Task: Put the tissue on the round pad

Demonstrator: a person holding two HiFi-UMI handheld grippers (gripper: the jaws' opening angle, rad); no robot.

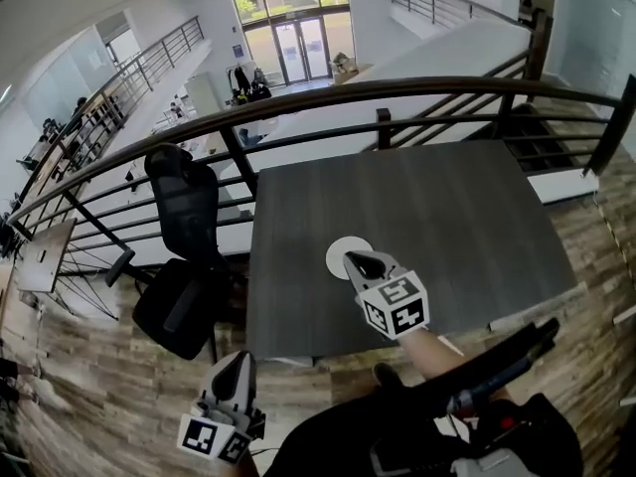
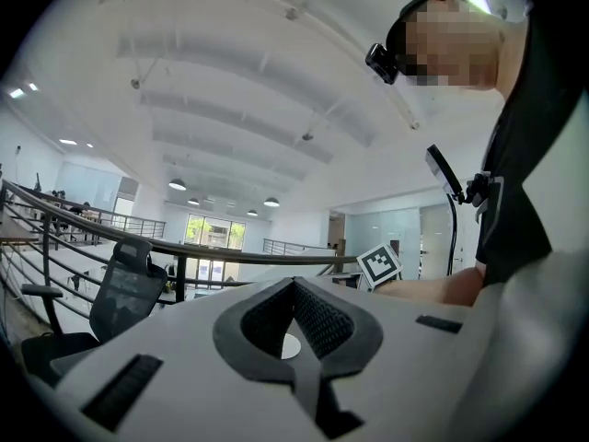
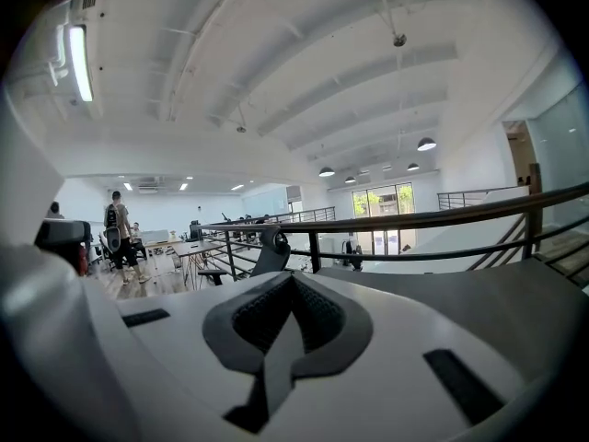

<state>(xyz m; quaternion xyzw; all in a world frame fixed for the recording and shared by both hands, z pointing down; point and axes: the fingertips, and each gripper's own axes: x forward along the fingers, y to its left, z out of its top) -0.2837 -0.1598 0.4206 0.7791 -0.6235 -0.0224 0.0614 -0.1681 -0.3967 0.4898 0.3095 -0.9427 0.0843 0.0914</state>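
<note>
Right gripper: jaws pressed together, empty. Left gripper: the same, held low off the worktop. Only the head view shows the white round pad on the grey worktop at the right gripper's tip; whether tissue lies on it I cannot tell. Beyond are a railing, a black chair and a wood floor.

No word, number, brand name or sign can be read anywhere in these views. The only printed marks are black-and-white square patterns on the marker cube of the right gripper and on that of the left gripper. These patterns carry no letters or digits.
</note>
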